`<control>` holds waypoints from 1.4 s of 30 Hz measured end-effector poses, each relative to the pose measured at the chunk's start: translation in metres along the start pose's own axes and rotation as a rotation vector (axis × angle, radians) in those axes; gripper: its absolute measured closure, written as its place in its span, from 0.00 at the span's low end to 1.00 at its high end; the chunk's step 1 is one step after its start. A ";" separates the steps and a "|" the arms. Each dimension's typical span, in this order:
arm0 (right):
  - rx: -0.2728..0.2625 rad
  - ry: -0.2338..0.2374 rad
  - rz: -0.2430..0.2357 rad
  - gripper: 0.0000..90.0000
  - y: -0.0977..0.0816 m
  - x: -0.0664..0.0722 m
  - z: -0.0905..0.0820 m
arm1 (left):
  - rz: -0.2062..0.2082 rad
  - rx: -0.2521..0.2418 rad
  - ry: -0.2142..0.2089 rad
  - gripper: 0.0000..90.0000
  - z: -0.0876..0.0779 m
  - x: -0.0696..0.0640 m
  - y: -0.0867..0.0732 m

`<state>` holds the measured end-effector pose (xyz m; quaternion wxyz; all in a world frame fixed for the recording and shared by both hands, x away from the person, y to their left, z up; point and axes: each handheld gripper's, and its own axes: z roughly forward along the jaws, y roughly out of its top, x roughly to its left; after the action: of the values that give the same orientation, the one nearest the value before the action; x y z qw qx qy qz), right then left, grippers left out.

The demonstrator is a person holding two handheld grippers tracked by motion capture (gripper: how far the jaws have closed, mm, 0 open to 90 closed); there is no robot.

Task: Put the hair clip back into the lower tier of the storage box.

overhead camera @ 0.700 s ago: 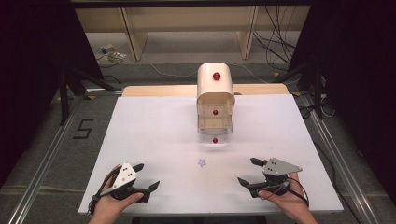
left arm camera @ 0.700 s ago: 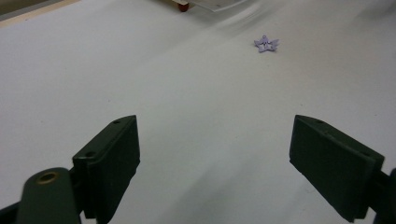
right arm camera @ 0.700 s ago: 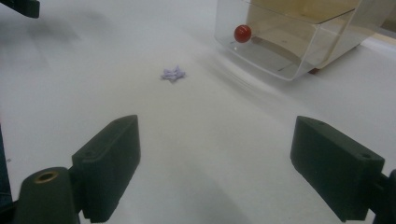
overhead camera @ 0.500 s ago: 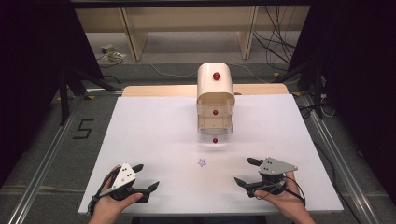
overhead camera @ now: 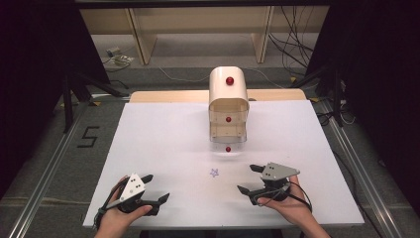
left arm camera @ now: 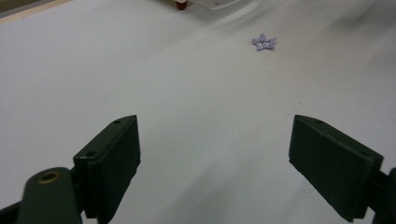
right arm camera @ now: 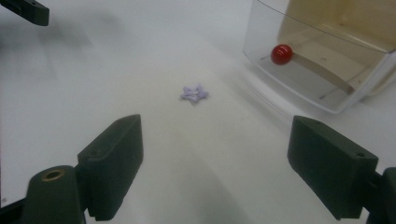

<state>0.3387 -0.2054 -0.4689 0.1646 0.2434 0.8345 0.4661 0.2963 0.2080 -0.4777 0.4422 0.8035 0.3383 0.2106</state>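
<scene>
Fingers first: the right gripper [overhead camera: 253, 179] is seen with its fingers [right arm camera: 113, 163] spread wide and nothing between them, and the left gripper [overhead camera: 154, 187] is seen just as released, fingers [left arm camera: 109, 163] apart over bare surface.

Largest thing in the high view is the white table [overhead camera: 163, 144], taking up the middle of the frame. Loads of open room is left on it: the whole left half and the right strip are bare, and both grippers are parked near the bottom edge, well apart from each other. The table's near edge is cut across by the person's hands at the bottom of the frame.

Next down, a cream drawer cabinet [overhead camera: 228, 101] is placed at upper centre, close to the far edge. Its lowest clear drawer [right arm camera: 322, 70] is pulled out toward the bottom of the frame, with a red knob [right arm camera: 282, 53] on its front; in the right gripper view it's cut off at the upper right, so its top can't be made out.

Smallest: a little purple star [overhead camera: 214, 172] is lying flat on the table at lower centre, between the two grippers and just below the drawer, touched by nothing. It's spotted at upper right in the left gripper view [left arm camera: 264, 42], a bit blurry, with clear surface all around.
</scene>
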 end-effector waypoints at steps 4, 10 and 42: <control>0.011 0.010 -0.010 0.22 0.006 0.002 0.012 | 0.004 -0.001 -0.001 0.18 -0.001 0.000 0.000; 0.033 0.014 -0.014 0.23 0.014 0.005 0.028 | 0.003 -0.002 -0.002 0.18 0.000 0.000 0.000; 0.173 0.034 -0.005 0.36 0.034 0.019 0.099 | 0.002 -0.005 0.003 0.19 -0.001 0.001 0.000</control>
<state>0.3811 -0.1107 -0.4913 0.1299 0.2464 0.8749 0.3961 0.2960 0.2096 -0.4771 0.4433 0.8025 0.3377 0.2131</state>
